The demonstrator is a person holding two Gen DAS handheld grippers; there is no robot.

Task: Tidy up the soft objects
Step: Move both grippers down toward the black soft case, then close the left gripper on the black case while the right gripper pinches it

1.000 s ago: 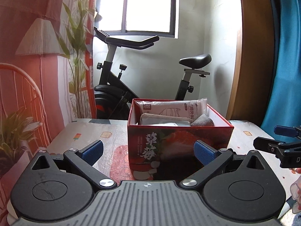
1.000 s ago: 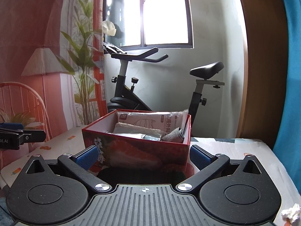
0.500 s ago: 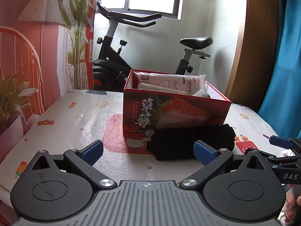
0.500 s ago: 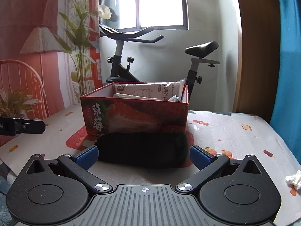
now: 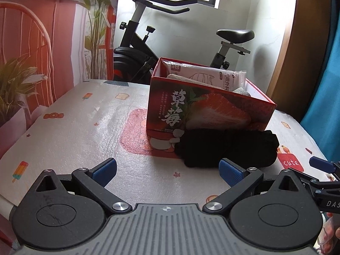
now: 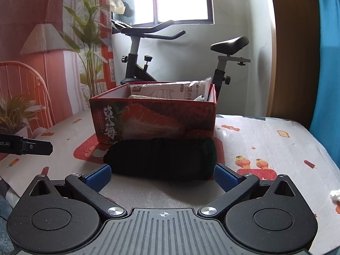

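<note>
Patterned desk [image 5: 85, 123] carries a red box [image 5: 208, 110], black cloth [image 6: 161, 159] touching its front; both grippers [image 5: 167, 170] [image 6: 162, 176] spread, empty.

Black rolled cloth bundle [image 6: 161, 157] lying lengthwise on table, touching strawberry-print red box [image 6: 153, 120] holding packets.

The red box's [image 6: 153, 119] front wall hides most of the white packet [image 6: 170, 90] inside.

Left gripper [image 5: 167, 173] level and low, jaws spread wide, nothing between blue pads [image 5: 105, 171]. Right gripper [image 6: 162, 177] likewise level, jaws wide apart, empty, just right of the left.
</note>
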